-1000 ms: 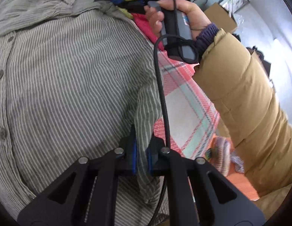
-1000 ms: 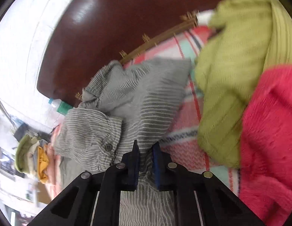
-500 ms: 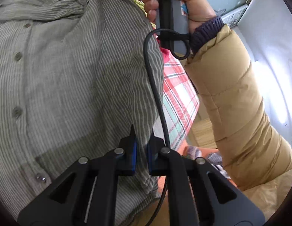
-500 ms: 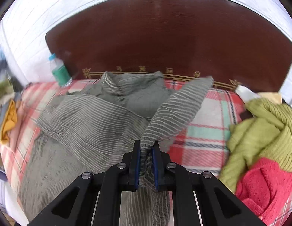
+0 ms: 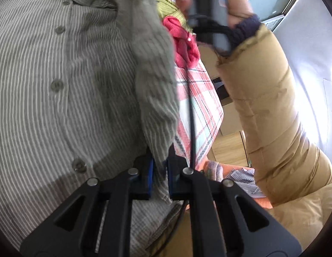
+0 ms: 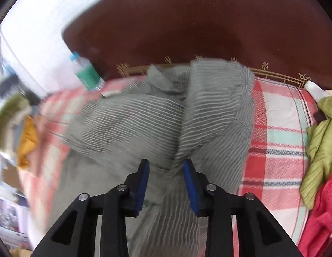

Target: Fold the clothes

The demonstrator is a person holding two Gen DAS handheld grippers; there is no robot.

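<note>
A grey striped button shirt (image 5: 65,90) lies spread on the plaid bed cover (image 5: 200,111). My left gripper (image 5: 159,162) is shut on a fold of its right edge, which rises up from between the pads. In the right wrist view the same shirt (image 6: 157,117) lies below the headboard with one side folded over onto its middle. My right gripper (image 6: 166,171) hangs above that fold and its jaws are opening; the cloth lies beneath them and the blue pads do not press it. A person's hand in a tan sleeve (image 5: 270,107) carries the right gripper.
A green garment (image 6: 320,145) and a red one (image 6: 320,220) are heaped at the bed's right. A dark wooden headboard (image 6: 198,32) stands behind. A green-labelled bottle (image 6: 86,75) stands at the far left, with folded clothes (image 6: 20,128) beside it. Wooden floor (image 5: 228,147) shows past the bed edge.
My right gripper carried the shirt's side over onto the middle, then its jaws spread and let the cloth go. My left gripper kept its grip while drawing the shirt's edge across.
</note>
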